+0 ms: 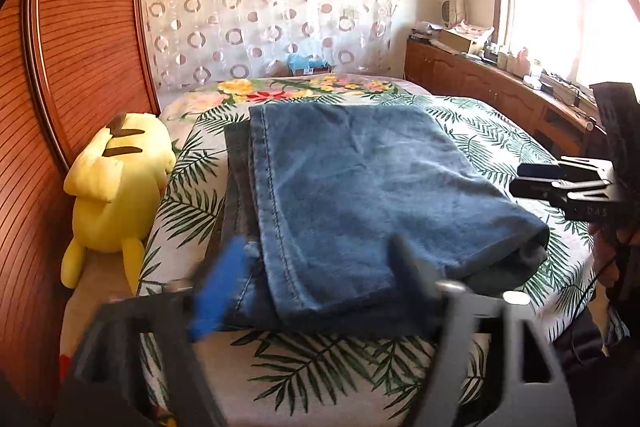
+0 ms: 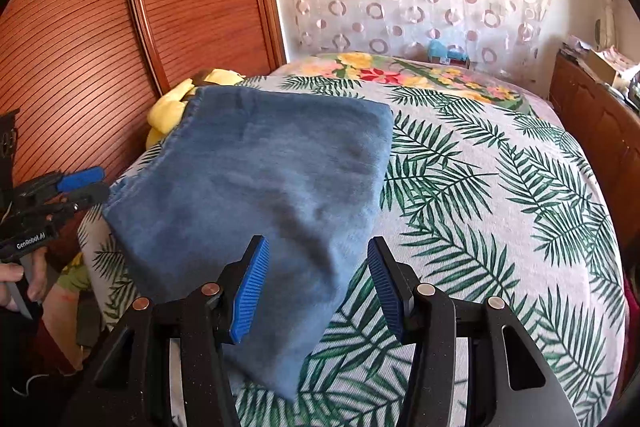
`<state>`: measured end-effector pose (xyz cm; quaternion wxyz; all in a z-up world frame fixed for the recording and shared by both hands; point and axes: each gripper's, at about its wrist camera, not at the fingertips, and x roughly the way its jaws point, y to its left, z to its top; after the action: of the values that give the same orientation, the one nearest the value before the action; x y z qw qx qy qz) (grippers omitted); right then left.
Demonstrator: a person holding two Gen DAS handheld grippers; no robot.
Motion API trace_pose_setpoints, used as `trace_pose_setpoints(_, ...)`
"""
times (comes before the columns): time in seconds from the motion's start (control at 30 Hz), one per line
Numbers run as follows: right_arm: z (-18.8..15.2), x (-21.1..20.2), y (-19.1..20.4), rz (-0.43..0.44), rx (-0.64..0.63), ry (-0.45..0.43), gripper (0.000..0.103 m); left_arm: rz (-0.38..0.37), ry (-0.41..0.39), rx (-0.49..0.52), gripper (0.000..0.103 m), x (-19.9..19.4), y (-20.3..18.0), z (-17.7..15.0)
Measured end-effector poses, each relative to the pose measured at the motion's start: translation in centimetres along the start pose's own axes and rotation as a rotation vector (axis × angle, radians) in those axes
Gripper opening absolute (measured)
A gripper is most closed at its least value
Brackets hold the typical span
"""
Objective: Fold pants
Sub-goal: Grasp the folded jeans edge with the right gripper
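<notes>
The blue denim pants lie folded in a thick stack on the palm-leaf bedspread; they also show in the right wrist view. My left gripper is blurred, open and empty, just over the near edge of the pants. It also shows at the left edge of the right wrist view. My right gripper is open and empty, its blue pads over the near corner of the pants. It shows in the left wrist view, off the right side of the stack.
A yellow plush toy lies at the bed's left edge against the wooden slatted wardrobe. A wooden cabinet with clutter runs under the window on the right. A patterned curtain hangs behind the bed.
</notes>
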<state>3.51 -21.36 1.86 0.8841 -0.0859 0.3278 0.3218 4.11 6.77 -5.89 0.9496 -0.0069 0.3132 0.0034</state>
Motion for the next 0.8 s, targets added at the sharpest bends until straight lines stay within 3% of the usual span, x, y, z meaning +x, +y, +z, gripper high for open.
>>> trace_pose_setpoints(0.23,-1.2,-0.9,0.6,-0.003,0.006,0.004,0.053,-0.025,0.031,0.001,0.08,1.1,-1.1,-0.6)
trace_pose_setpoints(0.63,-2.2,1.2,1.1,-0.043,0.021,0.067,0.054,-0.036,0.07,0.022,0.08,2.8,-2.7,-1.8)
trace_pose_setpoints(0.8,-2.6,1.8,0.6,-0.051,0.053,0.074,0.064,-0.028,0.095,0.026,0.08,3.7,-2.6,-2.6)
